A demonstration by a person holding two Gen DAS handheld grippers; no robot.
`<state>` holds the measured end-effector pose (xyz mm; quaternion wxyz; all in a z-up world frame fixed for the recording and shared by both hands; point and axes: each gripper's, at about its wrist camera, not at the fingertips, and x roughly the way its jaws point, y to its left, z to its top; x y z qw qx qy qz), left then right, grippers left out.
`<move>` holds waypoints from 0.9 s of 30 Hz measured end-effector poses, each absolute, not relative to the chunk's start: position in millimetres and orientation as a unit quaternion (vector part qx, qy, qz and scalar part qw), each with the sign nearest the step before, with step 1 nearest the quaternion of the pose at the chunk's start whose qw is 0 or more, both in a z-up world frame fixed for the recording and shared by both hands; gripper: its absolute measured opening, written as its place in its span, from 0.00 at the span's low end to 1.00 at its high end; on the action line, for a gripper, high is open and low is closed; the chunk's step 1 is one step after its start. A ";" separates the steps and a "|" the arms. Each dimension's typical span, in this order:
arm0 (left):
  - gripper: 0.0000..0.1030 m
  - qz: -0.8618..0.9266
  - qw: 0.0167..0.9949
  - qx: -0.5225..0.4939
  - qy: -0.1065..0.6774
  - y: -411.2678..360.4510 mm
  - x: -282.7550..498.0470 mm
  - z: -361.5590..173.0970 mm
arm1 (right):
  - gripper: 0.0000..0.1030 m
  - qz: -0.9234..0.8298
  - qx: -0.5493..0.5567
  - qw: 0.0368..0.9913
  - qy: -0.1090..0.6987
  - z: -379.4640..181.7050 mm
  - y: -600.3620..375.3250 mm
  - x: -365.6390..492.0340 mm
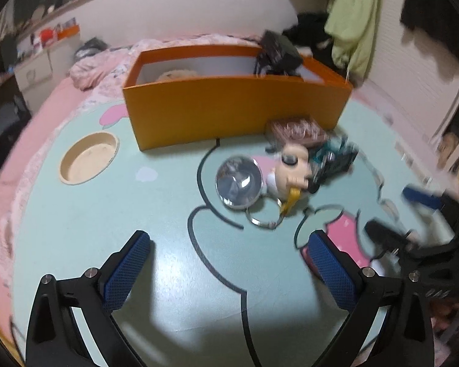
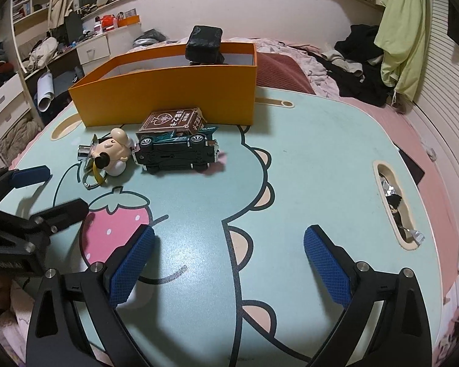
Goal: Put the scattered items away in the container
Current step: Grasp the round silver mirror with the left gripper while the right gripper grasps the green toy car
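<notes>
An orange box [image 1: 229, 110] [image 2: 168, 94] stands at the back of a mint cartoon table; a black object [image 1: 278, 53] [image 2: 203, 46] sticks up out of it. In front of it lie a brown card box [image 2: 173, 120], a dark toy car [image 2: 176, 153] on its side, a doll-head keychain [image 1: 290, 168] [image 2: 111, 153] and a round mirror [image 1: 238, 182]. My left gripper [image 1: 229, 241] is open and empty, short of the mirror. My right gripper [image 2: 229, 238] is open and empty over bare table. The left gripper also shows in the right wrist view [image 2: 55, 192].
The table has a round cup recess [image 1: 88, 157] at the left and a long slot [image 2: 396, 205] with foil scraps at the right. Pink bedding and clothes [image 2: 358, 67] lie behind. The right gripper shows at the right edge of the left wrist view [image 1: 413, 217].
</notes>
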<state>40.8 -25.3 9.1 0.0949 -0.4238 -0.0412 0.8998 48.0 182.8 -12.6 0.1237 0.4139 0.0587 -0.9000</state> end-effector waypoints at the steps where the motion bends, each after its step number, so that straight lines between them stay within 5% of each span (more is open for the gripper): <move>1: 0.92 0.899 0.099 -0.421 -0.064 -30.8 38.5 10.9 | 0.95 -0.900 0.414 0.124 0.058 -12.7 183.3 48.2; 5: 0.81 0.902 0.098 -0.410 -0.094 -39.4 21.1 18.7 | 0.95 -0.900 0.414 0.124 0.058 -12.9 184.4 49.6; 11: 0.48 0.897 0.097 -0.429 -0.050 -21.6 -5.0 11.8 | 0.95 -0.900 0.414 0.124 0.058 -12.9 184.3 49.9; 13: 0.27 0.895 0.108 -0.430 -0.041 -17.8 -3.8 12.4 | 0.95 -0.900 0.414 0.123 0.059 -13.0 184.3 50.0; 27: 0.25 0.913 0.098 -0.392 -0.054 -33.8 34.4 27.0 | 0.95 -0.892 0.426 0.151 -0.017 -0.4 191.7 32.7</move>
